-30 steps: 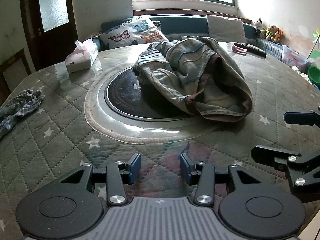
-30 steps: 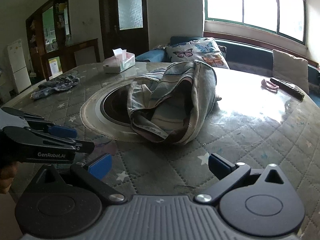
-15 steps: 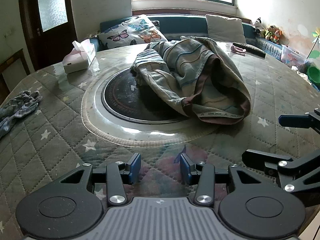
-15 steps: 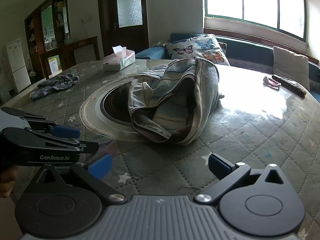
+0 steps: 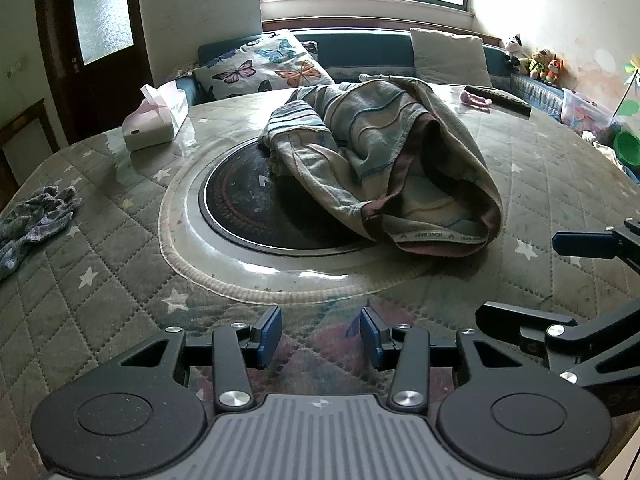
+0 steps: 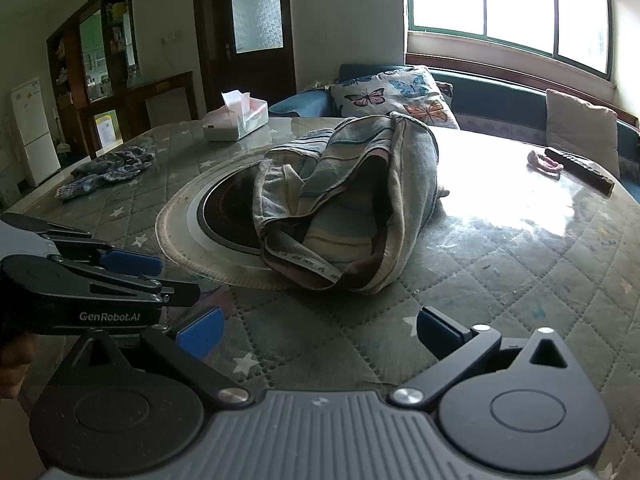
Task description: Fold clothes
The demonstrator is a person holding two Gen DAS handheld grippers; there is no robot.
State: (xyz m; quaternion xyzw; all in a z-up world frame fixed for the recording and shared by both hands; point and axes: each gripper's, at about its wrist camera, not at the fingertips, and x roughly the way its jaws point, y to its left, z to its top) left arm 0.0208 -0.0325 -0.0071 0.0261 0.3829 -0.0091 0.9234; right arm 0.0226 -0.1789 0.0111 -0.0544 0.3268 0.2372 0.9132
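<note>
A crumpled striped garment of faded blue, cream and dusty pink cloth (image 5: 384,168) lies heaped near the middle of the big round table (image 5: 120,256), which wears a grey-green quilted cover sprinkled with white stars under a clear sheet. The heap sits partly over the dark round glass hotplate (image 5: 248,212) sunk into the table's centre, its printed waistband turned toward the near edge.

Both tools hang low over the near side of the table, well short of the cloth. The left gripper (image 5: 320,338) has its blue-padded fingers parted by a modest gap with nothing between them. The right gripper (image 6: 316,330) stands much wider, its pads far apart and likewise bare. The two sit just beside each other, each showing in the other's view.

At the far left a white tissue box (image 5: 156,124) holds pink-tinted tissues, one sheet poking up from the slot. A mottled blue-grey rag (image 5: 32,220) is bunched at the left edge. At the far right lie a small pink thing (image 5: 476,100) and, beside it, a dark remote control (image 5: 500,98). Behind the table, a butterfly-print cushion (image 5: 264,66) rests on a blue bench under the window.
</note>
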